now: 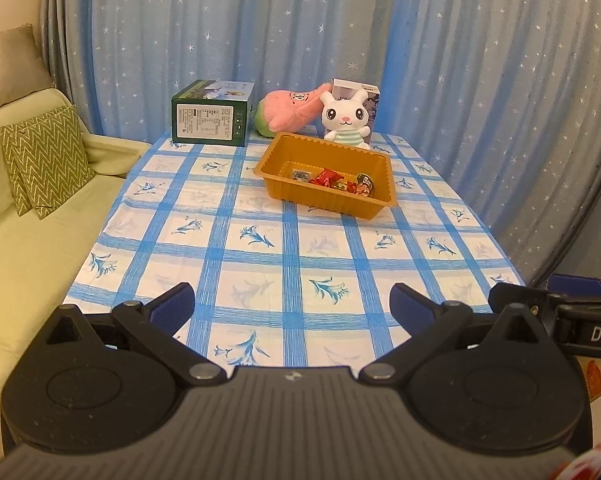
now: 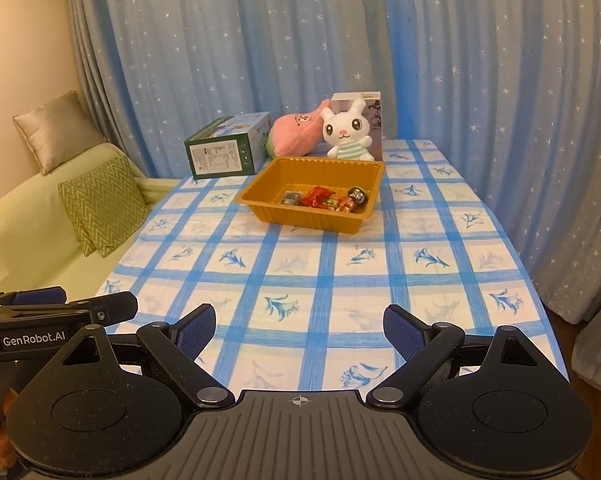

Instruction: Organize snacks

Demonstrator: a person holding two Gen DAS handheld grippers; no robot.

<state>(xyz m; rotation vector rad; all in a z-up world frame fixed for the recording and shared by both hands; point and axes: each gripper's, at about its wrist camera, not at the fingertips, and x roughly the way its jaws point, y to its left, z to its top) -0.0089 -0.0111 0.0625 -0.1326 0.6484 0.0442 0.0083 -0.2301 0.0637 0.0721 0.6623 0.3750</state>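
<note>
Both grippers hang over the near edge of the surface (image 1: 260, 248), side by side, pointing toward 12 o'clock. The left gripper (image 1: 291, 309) has its jaws spread wide, blue pads apart, nothing between them but checked cloth. The right gripper (image 2: 299, 327) is the same: jaws wide, empty. In the left view the right gripper's side pokes in at 3 o'clock; in the right view the left gripper's side shows at 9 o'clock.

Out toward 12 o'clock, well apart from both grippers, sits the tray (image 1: 292, 194), orange-brown with a ribbed rim, set at a slight angle. The snacks (image 1: 334, 181) are inside it, a small heap of wrapped pieces, red, green and dark, gathered against the near wall and toward its right end. The far half of the tray floor is bare.

Behind the tray at 12 o'clock stands a bunny (image 1: 346, 119), upright, with a box (image 1: 364, 92) right behind it. A pink plush (image 1: 290, 112) lies just left of the bunny. At 11 o'clock rests a green carton (image 1: 210, 118). Off the surface at 9 o'clock is a sofa (image 1: 28, 264) with 2 visible cushions. Starry blue curtain (image 1: 460, 80) all along the back.
</note>
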